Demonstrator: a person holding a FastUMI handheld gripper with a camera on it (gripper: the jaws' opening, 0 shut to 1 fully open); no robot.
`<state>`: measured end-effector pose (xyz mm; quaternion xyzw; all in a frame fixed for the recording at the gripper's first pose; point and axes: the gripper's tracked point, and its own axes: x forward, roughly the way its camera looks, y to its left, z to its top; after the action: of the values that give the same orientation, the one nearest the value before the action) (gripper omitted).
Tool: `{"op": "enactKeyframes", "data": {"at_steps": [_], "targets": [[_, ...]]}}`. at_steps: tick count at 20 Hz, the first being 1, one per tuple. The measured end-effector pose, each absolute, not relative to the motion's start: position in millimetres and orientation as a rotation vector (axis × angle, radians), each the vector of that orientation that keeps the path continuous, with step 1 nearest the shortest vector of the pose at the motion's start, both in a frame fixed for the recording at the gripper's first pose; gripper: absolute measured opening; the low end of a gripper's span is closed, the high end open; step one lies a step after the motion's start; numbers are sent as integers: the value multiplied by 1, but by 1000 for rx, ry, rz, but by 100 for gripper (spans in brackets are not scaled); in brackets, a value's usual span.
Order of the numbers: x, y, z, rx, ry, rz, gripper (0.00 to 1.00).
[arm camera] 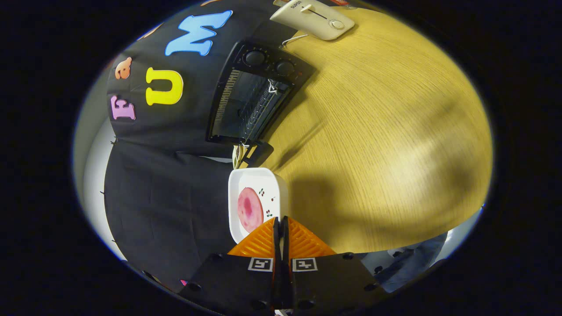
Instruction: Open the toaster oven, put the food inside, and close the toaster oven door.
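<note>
Pale wood-grain bench [386,131] carries everything, with black cloth hanging as the booth wall behind it; soft shadows lie across the wood near the gripper. At the near end the gripper [281,221] has its two fingers pressed together, clenched on nothing, their ridged faces meeting along one thin seam; the fingertips sit at the near rim of a white dish [281,184], whether touching it or just above it I cannot tell.

One white dish stands just ahead of the fingers, squarish with rounded corners and a raised rim, its floor printed with small cherry sprigs; in it lies one piece of food [250,209], a round flat pink slice with a darker pink middle, resting toward the side of the dish nearest the cloth.

Beyond the dish, close to its far rim, stands one toaster oven [254,98], black, backed against the cloth; its glass door is shut, a wire rack shows through the glass, and two round knobs [270,62] sit in its control panel. Farther still lies one cream-coloured appliance [312,18] with a slider and a small round dial.
</note>
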<state>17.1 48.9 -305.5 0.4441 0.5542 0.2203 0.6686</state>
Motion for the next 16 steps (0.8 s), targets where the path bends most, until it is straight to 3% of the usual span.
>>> {"op": "enactKeyframes", "data": {"at_steps": [10,16], "targets": [[54,112,-282,1203,988,210,2],[102,132,-291,1236,933,75,2]]}}
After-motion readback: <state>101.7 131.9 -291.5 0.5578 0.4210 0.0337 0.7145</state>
